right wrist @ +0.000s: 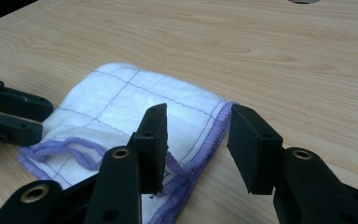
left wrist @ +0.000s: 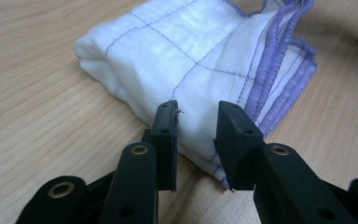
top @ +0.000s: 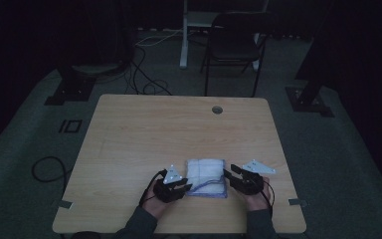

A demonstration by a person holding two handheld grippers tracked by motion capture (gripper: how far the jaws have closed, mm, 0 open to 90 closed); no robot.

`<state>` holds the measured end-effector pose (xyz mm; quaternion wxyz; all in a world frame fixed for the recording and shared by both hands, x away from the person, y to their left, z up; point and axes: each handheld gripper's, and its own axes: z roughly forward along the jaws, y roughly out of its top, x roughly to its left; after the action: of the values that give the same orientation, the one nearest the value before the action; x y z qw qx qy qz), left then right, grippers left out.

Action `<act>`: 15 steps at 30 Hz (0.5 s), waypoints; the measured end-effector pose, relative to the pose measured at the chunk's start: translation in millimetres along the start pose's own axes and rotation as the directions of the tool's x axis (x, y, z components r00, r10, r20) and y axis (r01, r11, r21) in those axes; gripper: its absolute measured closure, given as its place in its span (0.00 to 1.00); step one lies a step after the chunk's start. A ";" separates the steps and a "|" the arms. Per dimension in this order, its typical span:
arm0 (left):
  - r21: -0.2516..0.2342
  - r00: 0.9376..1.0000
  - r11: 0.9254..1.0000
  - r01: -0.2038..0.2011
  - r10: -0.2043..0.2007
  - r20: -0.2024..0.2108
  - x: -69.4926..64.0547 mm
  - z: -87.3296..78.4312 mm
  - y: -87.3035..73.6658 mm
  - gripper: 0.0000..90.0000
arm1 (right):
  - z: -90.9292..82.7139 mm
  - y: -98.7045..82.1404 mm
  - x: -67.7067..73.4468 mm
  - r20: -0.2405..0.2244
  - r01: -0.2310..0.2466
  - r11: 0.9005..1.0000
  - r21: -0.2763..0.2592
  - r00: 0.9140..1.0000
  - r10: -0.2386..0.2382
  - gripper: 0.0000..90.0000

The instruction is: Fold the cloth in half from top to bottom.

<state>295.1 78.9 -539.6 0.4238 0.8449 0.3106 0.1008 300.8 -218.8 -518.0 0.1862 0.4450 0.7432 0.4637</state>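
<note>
Lying near the table's (top: 129, 129) front edge, the folded white cloth (top: 206, 177) with purple hem has bare wood stretching beyond it. The left gripper (top: 185, 187) sits at the cloth's left side, jaws partly apart over its edge. The right gripper (top: 229, 175) flanks the cloth's right corner, jaws apart, gripping nothing.

This looks like a lab or recording studio set up for capture work. A pale wood-grain rectangular surface (top: 179, 129) with a round cable grommet (top: 217, 109) stands on grey carpet floor (top: 25, 149) in a dim room. Behind the surface are a black folding chair (top: 234, 45) and a white stand leg (top: 183, 35); black metal rig feet (top: 72, 84) flank it, and loose black cables (top: 144, 79) trail over the floor.
</note>
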 end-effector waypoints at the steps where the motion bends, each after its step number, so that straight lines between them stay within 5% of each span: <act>1: 0.000 1.000 1.000 0.000 0.000 0.000 0.0 0.0 0.0 0.77 | 0.0 0.0 0.0 0.000 0.000 1.000 0.000 1.000 0.000 0.64; 15: 0.025 1.000 1.000 -0.019 0.019 -0.005 -2.6 -1.3 -5.1 0.76 | 3.9 -10.1 8.7 -0.026 0.007 0.997 0.071 1.000 -0.005 0.62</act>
<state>290.3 80.5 -542.5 0.4116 0.8526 0.3049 0.1029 293.9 -211.2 -527.4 0.1620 0.4431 0.7627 0.4423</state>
